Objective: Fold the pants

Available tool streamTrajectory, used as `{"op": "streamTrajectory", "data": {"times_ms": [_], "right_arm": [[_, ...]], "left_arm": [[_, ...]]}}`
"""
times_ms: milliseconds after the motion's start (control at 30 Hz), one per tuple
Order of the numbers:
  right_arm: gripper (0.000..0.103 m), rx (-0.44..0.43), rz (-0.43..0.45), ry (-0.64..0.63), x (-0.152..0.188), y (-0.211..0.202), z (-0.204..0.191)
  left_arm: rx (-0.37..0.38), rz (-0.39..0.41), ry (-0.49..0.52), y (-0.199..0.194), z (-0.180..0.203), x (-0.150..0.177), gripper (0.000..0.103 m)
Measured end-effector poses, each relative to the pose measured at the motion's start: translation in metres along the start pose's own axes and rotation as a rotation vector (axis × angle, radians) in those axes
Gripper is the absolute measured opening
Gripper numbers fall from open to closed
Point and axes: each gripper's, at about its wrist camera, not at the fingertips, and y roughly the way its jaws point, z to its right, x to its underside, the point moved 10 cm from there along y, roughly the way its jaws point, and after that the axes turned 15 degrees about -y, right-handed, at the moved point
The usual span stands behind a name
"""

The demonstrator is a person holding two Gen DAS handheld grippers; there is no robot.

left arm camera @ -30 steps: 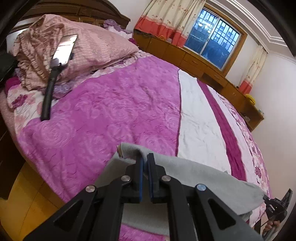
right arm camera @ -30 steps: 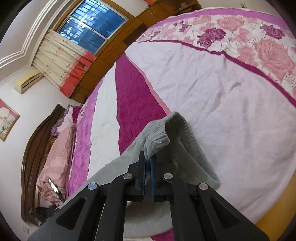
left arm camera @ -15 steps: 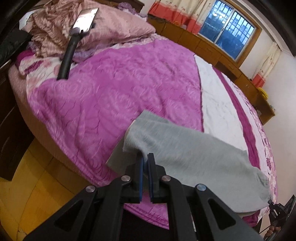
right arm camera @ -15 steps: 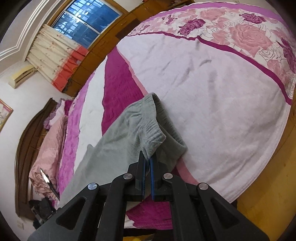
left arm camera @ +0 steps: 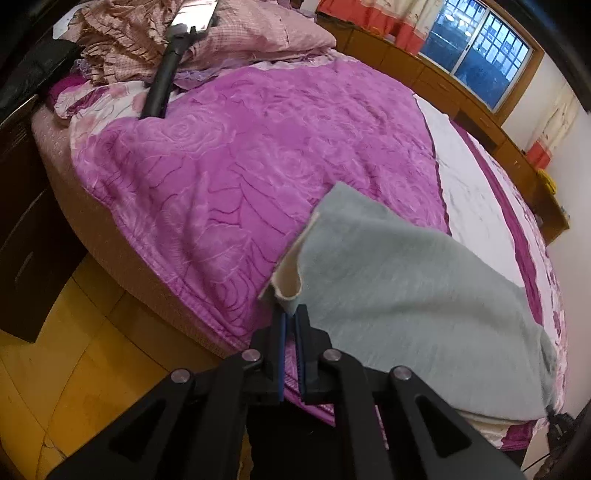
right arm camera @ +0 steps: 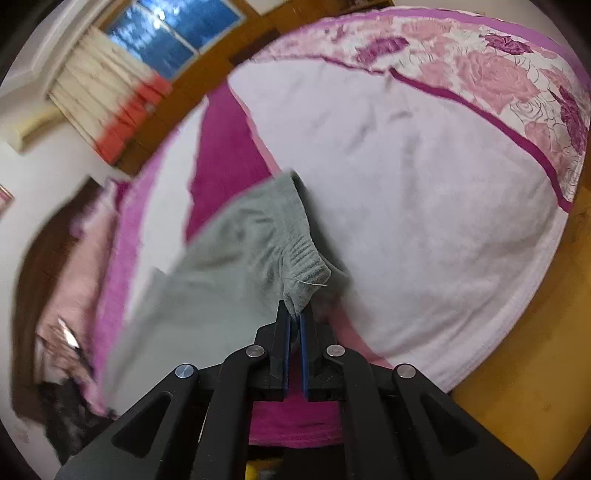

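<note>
The grey pants (left arm camera: pixel 399 295) hang stretched between my two grippers above the near edge of the bed. My left gripper (left arm camera: pixel 291 317) is shut on one end of the pants, where the pale inner side of the hem curls over. My right gripper (right arm camera: pixel 294 315) is shut on the ribbed end of the pants (right arm camera: pixel 240 258). The cloth runs from it to the left across the bed. The right wrist view is blurred.
The bed has a purple quilt (left arm camera: pixel 240 147) and a white and pink floral cover (right arm camera: pixel 424 221). Pink pillows (left arm camera: pixel 236 33) and a black-handled object (left arm camera: pixel 162 77) lie at the head. A dark cabinet (left arm camera: pixel 22 184) stands at left. Wooden floor (left arm camera: pixel 74 350) lies below.
Both grippers have pulled back toward the bed's near edge and risen, still holding the pants. More of the floor and bed edge shows. The pants are stretched out wider.
</note>
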Motion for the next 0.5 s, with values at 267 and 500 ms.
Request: {"op": "streamTrajectory", "data": {"times_ms": [267,500], "right_arm": [[0.007,0.209,-0.043,-0.114,-0.020,-0.019,0.005],[0.019,0.244,0.040,-0.257,-0.050,-0.050,-0.031]], "left_arm": [[0.031,0.076,0.062,-0.035,0.023,-0.028,0.011],[0.084,0.094,0.122,-0.029,0.059,-0.063,0.021]]}}
